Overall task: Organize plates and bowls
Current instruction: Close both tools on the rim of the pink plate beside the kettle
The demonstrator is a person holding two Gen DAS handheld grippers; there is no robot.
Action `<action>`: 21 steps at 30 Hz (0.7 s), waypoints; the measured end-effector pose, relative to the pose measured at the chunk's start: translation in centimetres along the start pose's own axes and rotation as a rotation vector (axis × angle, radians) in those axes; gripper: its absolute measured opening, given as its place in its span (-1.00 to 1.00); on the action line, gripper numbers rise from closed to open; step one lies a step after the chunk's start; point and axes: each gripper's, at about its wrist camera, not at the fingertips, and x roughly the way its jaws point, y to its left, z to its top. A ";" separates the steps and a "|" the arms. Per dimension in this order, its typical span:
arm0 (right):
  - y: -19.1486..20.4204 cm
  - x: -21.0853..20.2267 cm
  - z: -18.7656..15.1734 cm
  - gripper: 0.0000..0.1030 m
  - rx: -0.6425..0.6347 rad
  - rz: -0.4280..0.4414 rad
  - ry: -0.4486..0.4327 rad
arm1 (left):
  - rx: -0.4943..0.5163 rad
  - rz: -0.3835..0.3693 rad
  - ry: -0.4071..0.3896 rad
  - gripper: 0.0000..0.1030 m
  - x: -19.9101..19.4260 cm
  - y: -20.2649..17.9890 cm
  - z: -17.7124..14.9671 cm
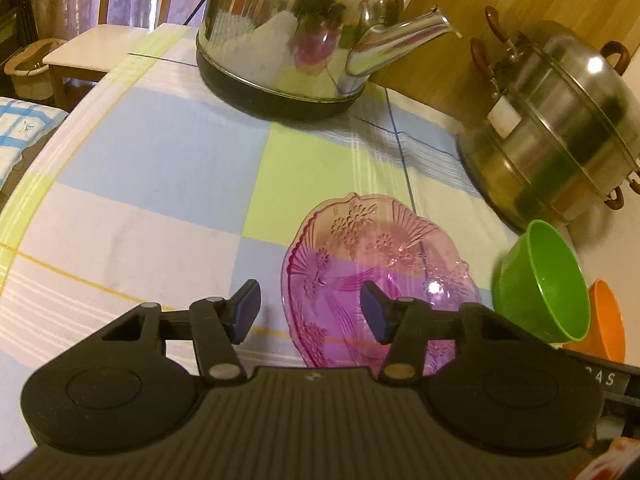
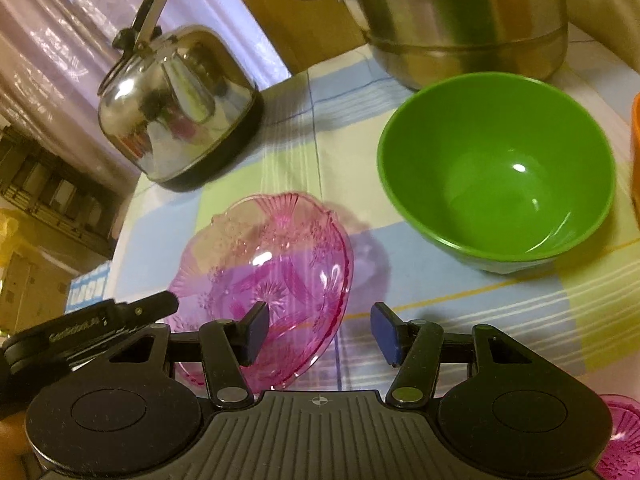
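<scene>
The left gripper (image 1: 310, 312) is seen with its blue-padded fingers (image 1: 246, 312) parted to a middling gap, nothing pressed between them. The near left rim of a pink glass dish (image 1: 360, 256) lies in that gap as viewed, but whether the pads are level with the rim or above it cannot be told. The right gripper (image 2: 318, 332) is likewise held partly open, its fingers (image 2: 256, 330) gripping nothing; the right edge of the same pink glass dish (image 2: 280, 256) is framed between them, contact not being discernible. In the right wrist view, the tip of the left gripper (image 2: 132, 312) is seen at the dish's left edge.

The dish rests upright on a desk covered by a checked cloth (image 1: 160, 152) of blue, green and white squares. Just to the right of the dish a green bowl (image 2: 496, 172) stands upright and empty, apart from the dish. An orange bowl (image 1: 606, 320) is seen just beyond the green one, on its far side from the dish. A second piece of pink glass (image 2: 620, 444) is glimpsed at the lower right of the right wrist view.

Further back, a steel kettle (image 1: 296, 36) with a black base is placed on the cloth, and a lidded steel steamer pot (image 1: 560, 128) stands behind the green bowl. Beyond the desk's far left edge, a wooden chair (image 1: 100, 44) is visible.
</scene>
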 end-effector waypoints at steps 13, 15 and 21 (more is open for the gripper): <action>0.3 2.2 -0.1 -0.40 -0.025 -0.024 0.042 | -0.017 -0.029 0.012 -0.54 1.0 0.9 0.3; 0.3 2.4 -0.1 -0.47 -0.023 -0.028 0.044 | -0.014 -0.026 0.013 -0.57 1.1 0.9 0.3; 0.0 2.5 -0.2 -0.74 -0.024 -0.046 0.041 | -0.002 -0.012 0.018 -0.65 1.3 0.8 0.1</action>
